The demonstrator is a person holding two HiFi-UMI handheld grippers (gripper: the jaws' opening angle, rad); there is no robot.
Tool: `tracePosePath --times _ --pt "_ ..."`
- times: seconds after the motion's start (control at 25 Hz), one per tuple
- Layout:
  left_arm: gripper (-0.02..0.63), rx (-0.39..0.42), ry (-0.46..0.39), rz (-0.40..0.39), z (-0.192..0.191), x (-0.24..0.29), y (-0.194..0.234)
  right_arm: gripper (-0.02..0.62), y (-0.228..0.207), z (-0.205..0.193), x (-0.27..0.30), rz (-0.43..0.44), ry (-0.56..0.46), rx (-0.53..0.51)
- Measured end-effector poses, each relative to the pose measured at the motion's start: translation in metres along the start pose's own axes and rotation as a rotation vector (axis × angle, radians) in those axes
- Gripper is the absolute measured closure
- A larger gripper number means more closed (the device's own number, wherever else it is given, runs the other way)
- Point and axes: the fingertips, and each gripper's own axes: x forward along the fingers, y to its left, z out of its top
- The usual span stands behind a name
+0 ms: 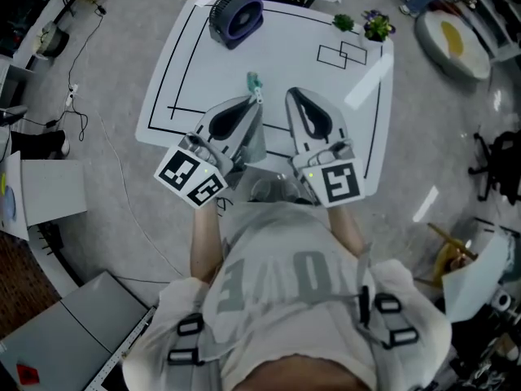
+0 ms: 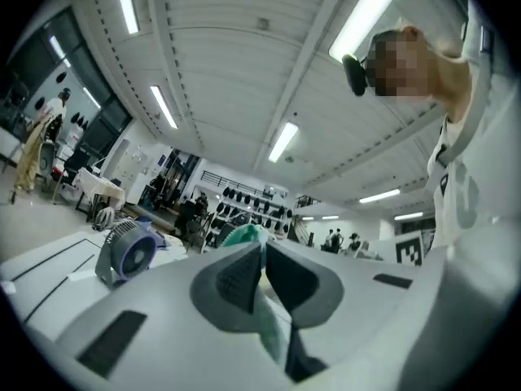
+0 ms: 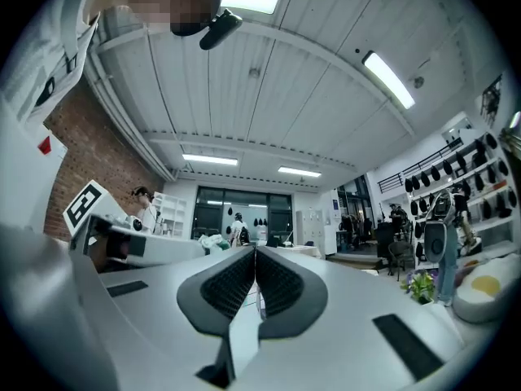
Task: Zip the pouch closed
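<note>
Both grippers are held up level, side by side, above the white table (image 1: pixel 189 72). My left gripper (image 1: pixel 256 98) is shut on a teal piece of the pouch (image 1: pixel 254 81), which sticks out past its tips. In the left gripper view the teal fabric (image 2: pixel 244 236) runs between the closed jaws of that gripper (image 2: pixel 262 248) and down behind them. My right gripper (image 1: pixel 291 94) has its pads pressed together (image 3: pixel 255 252); I cannot tell whether anything thin is pinched there. The right gripper view shows the teal piece (image 3: pixel 213 241) off to the left. The rest of the pouch is hidden under the grippers.
A purple-grey desk fan (image 1: pixel 236 15) stands at the table's far edge. Two small potted plants (image 1: pixel 376 28) sit at the far right corner. Black lines are drawn on the tabletop. Beside the table at the right is a pale plate (image 1: pixel 452 43) with something yellow on it.
</note>
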Motion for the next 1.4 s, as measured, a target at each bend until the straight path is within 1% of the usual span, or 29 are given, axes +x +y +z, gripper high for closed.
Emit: tracePosePath --times 0.04,0.12,0.2,0.36,0.44,0.56,0.64,0.68,0.76,0.8,0.92,0.96,1.04,1.16,1.24,1.32,1.4 --pt "0.586 -0.030 -0.034 -0.015 0.006 -0.002 -0.001 0.586 0.002 -0.001 0.000 0.007 -0.004 -0.001" --pt "0.586 -0.063 -0.065 -0.026 0.010 -0.004 0.000 0.586 0.005 -0.001 -0.002 0.021 -0.007 -0.006" --pt "0.586 -0.065 -0.056 -0.016 0.007 -0.007 0.004 0.586 0.007 0.001 -0.002 0.038 -0.017 -0.012" --pt "0.586 -0.069 -0.004 -0.011 -0.002 -0.009 0.008 0.586 0.010 0.005 -0.001 0.068 -0.024 -0.039" --pt "0.586 -0.055 0.023 0.001 -0.005 -0.009 0.010 0.584 0.016 0.004 -0.001 0.099 -0.020 -0.051" --pt "0.586 -0.008 0.072 0.031 -0.009 -0.012 0.014 0.584 0.031 0.001 -0.003 0.159 -0.008 -0.057" --pt "0.586 0.024 0.105 0.033 -0.014 -0.012 0.014 0.582 0.039 -0.001 -0.003 0.195 -0.003 -0.066" --pt "0.586 0.042 0.124 0.025 -0.017 -0.012 0.013 0.568 0.043 -0.002 -0.002 0.211 -0.001 -0.077" --pt "0.586 0.091 0.180 0.009 -0.022 -0.012 0.010 0.506 0.051 -0.007 -0.001 0.237 0.019 -0.116" --pt "0.586 0.121 0.213 0.004 -0.024 -0.013 0.009 0.505 0.054 -0.012 -0.001 0.247 0.045 -0.146" --pt "0.586 0.201 0.294 0.001 -0.028 -0.016 0.006 0.505 0.059 -0.037 -0.008 0.285 0.199 -0.298" --pt "0.586 0.225 0.314 0.006 -0.029 -0.016 0.006 0.505 0.059 -0.041 -0.009 0.291 0.225 -0.327" --pt "0.586 0.304 0.359 0.029 -0.031 -0.017 0.009 0.505 0.061 -0.044 -0.009 0.300 0.241 -0.342" --pt "0.586 0.484 0.463 0.073 -0.036 -0.020 0.011 0.505 0.063 -0.051 -0.010 0.312 0.267 -0.356" --pt "0.586 0.574 0.537 0.095 -0.043 -0.022 0.010 0.505 0.064 -0.055 -0.012 0.308 0.285 -0.397" --pt "0.586 0.633 0.589 0.110 -0.047 -0.024 0.011 0.505 0.066 -0.058 -0.012 0.305 0.296 -0.452" --pt "0.586 0.649 0.605 0.109 -0.049 -0.025 0.010 0.505 0.068 -0.062 -0.012 0.301 0.301 -0.503"
